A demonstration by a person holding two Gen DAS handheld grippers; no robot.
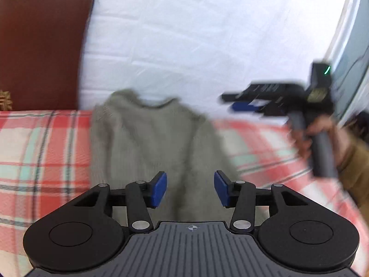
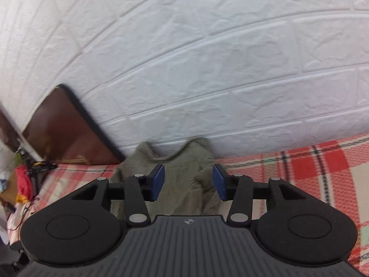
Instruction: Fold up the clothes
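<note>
While both tools [image 1: 190, 189] [image 2: 188, 182] gape wide and empty, the sweater [image 1: 147, 138] lies lengthwise; collar toward the wall [image 2: 207, 57].

Left gripper [image 1: 190, 188] and right gripper [image 2: 188, 182] both gape empty, blue pads [image 1: 159, 189] apart; a hand [image 1: 322, 136] grips the right handle

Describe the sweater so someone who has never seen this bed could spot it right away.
Start at the bed's red plaid cover, beneath the white brick-pattern wall. The sweater lies flat there, neckline towards the wall, right of a dark brown board. It alone is plain grey-green knit.
</note>
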